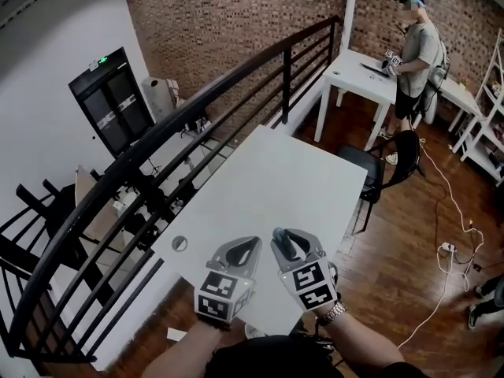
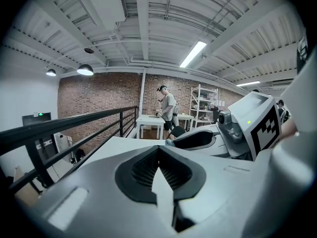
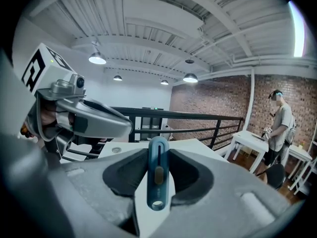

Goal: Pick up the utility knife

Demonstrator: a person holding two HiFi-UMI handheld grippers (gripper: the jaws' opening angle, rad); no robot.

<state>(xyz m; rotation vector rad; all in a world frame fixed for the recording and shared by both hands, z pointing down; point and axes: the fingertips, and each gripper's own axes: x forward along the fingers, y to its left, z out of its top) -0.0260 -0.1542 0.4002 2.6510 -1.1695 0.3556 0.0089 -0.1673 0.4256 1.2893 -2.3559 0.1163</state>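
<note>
Right gripper view, right tool (image 3: 158, 150) clamping blue utility knife (image 3: 158, 177), left tool (image 2: 158, 150) closed, empty

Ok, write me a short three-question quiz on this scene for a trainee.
1. True or false: the utility knife lies flat on the white table.
2. Which side holds the knife? A: the person's left. B: the person's right. C: neither.
3. Fill in: the jaws of the left hand-held gripper are ____, with nothing between them.

Key
1. False: it is clamped upright in the right hand-held gripper, above the table.
2. B.
3. Shut.
</note>
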